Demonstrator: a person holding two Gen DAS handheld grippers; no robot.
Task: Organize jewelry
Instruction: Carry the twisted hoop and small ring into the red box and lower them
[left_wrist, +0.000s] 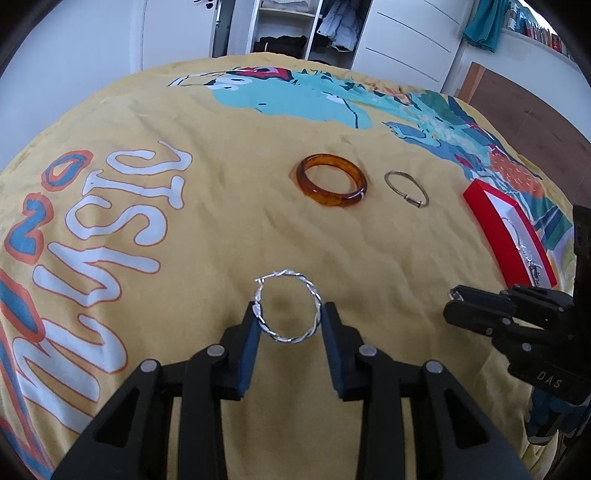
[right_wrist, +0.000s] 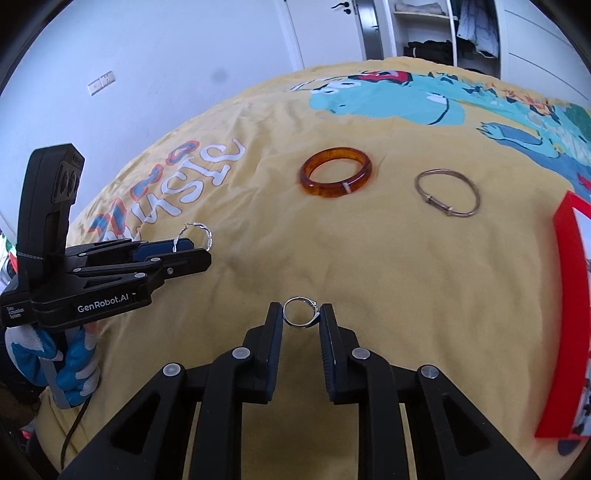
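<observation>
- A bed carries everything, covered by a yellow bedspread (left_wrist: 229, 229) with fine wrinkles across it.
- The bedspread bears a print: white letters outlined in orange on the left, a turquoise and multicoloured picture toward the far and right side.
- An amber bangle (left_wrist: 331, 180) lies flat on the plain yellow area, near the middle.
- A thin metal bangle (left_wrist: 406, 188) lies flat just to the right of it, apart from it.
- A red box (left_wrist: 495, 221) with a white lining sits at the right edge, holding some silver jewelry.
</observation>
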